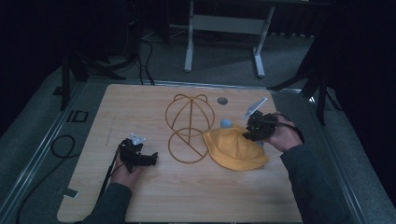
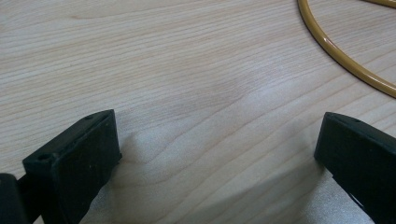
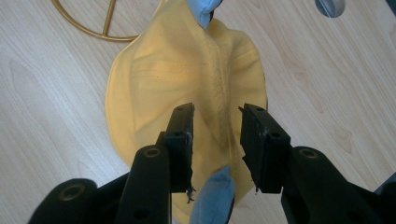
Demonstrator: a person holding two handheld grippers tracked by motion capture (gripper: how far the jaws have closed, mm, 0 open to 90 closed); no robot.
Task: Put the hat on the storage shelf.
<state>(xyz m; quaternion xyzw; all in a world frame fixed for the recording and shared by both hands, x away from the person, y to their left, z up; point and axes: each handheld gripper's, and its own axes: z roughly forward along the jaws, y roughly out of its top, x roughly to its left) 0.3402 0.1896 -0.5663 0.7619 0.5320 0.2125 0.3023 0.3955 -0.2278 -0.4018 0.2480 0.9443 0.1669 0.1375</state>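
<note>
step: getting yellow hat (image 1: 236,148) onto wire stand (image 1: 189,127) | hat: mid-tabletop, toward right edge | right gripper (image 3: 217,122): jaws parted over crown seam, nothing pinched | left gripper (image 2: 219,154): wide apart, idle | tip: bite seam fold squarely

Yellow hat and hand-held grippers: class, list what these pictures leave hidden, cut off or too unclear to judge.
1. Yellow hat: its underside, hidden by its own cloth in the high view and the right gripper view.
2. Blue piece: cut off by the bottom edge of the right gripper view; what it is stays unclear.
3. Gold wire frame: mostly cut off by the edge of the left gripper view.
4. Right hand-held gripper: jaw tips too small and dark in the high view.
</note>
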